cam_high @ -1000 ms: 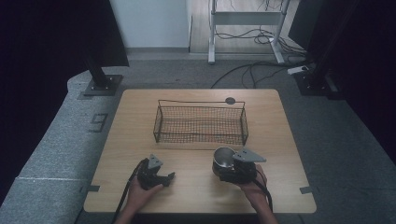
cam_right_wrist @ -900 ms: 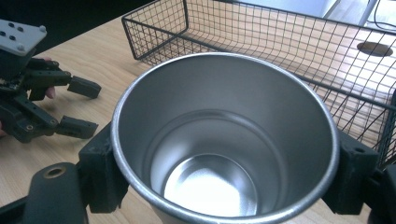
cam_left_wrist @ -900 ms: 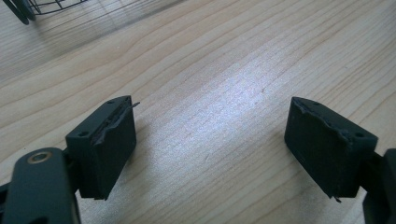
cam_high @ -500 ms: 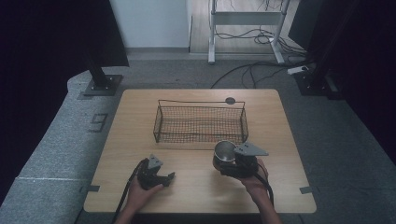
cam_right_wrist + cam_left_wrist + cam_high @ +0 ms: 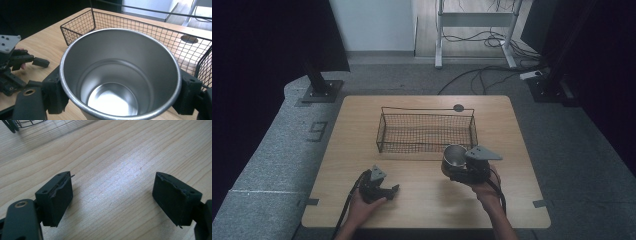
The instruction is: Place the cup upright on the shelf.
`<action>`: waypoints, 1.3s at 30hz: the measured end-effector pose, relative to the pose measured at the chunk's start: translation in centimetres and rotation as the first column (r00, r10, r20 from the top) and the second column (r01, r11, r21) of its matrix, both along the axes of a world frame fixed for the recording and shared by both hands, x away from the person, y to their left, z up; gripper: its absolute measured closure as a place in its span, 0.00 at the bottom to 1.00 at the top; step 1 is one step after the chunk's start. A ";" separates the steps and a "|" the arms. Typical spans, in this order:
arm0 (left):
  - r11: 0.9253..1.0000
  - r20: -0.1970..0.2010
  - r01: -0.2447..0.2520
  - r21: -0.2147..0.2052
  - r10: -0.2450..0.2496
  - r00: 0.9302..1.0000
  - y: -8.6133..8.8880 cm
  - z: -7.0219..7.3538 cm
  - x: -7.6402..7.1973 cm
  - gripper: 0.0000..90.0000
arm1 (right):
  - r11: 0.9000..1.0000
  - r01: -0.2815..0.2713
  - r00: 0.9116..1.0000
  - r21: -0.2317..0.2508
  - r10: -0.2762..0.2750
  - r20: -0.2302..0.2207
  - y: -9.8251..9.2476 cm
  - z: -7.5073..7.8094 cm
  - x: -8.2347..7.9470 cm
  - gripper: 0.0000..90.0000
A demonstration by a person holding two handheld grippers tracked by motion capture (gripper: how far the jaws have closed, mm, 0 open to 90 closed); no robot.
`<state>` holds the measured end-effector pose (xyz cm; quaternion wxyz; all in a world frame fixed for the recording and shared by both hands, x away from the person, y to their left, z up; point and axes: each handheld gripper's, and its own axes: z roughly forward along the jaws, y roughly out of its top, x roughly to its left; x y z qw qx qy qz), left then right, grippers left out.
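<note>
A steel cup [image 5: 454,156] [image 5: 120,75] sits clamped between the jaws of my right gripper [image 5: 456,170] [image 5: 121,93], which is shut on its sides. The cup is empty, tipped with its mouth toward the camera, and held above the table just in front of the near right wall of a black wire basket [image 5: 427,132] [image 5: 150,27]. My left gripper [image 5: 393,192] [image 5: 112,200] rests low over the wood at the front left, open. Nothing lies between its black pads [image 5: 56,200].
The basket stands empty in the middle of the wooden table [image 5: 422,205]. A small dark disc [image 5: 458,107] [image 5: 188,38] lies behind the basket near the far edge. Cables and stand bases sit on the floor beyond the table.
My right gripper has lifted the cup a little and carried it closer to the basket's near wall. The left gripper has stayed where it was.
</note>
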<state>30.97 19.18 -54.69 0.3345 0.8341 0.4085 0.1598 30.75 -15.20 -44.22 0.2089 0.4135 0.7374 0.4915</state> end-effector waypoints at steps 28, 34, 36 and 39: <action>1.000 -0.001 0.001 0.000 -0.001 1.000 0.0 0.0 0.0 0.18 | 1.000 0.015 1.000 0.012 -0.016 0.022 -0.2 2.2 2.0 0.20; 1.000 0.000 0.000 0.000 0.000 1.000 0.0 0.0 0.0 0.18 | 1.000 0.029 0.999 0.009 -0.029 0.023 -0.3 2.6 2.7 0.20; 1.000 0.000 0.000 0.000 0.000 1.000 0.0 0.0 0.0 0.18 | 0.999 0.032 0.999 0.008 -0.032 0.022 -0.4 2.7 2.9 0.20; 1.000 0.000 0.001 0.000 -0.001 1.000 0.0 0.0 0.0 0.18 | 0.999 0.035 0.999 0.009 -0.035 0.022 -0.4 2.7 3.0 0.20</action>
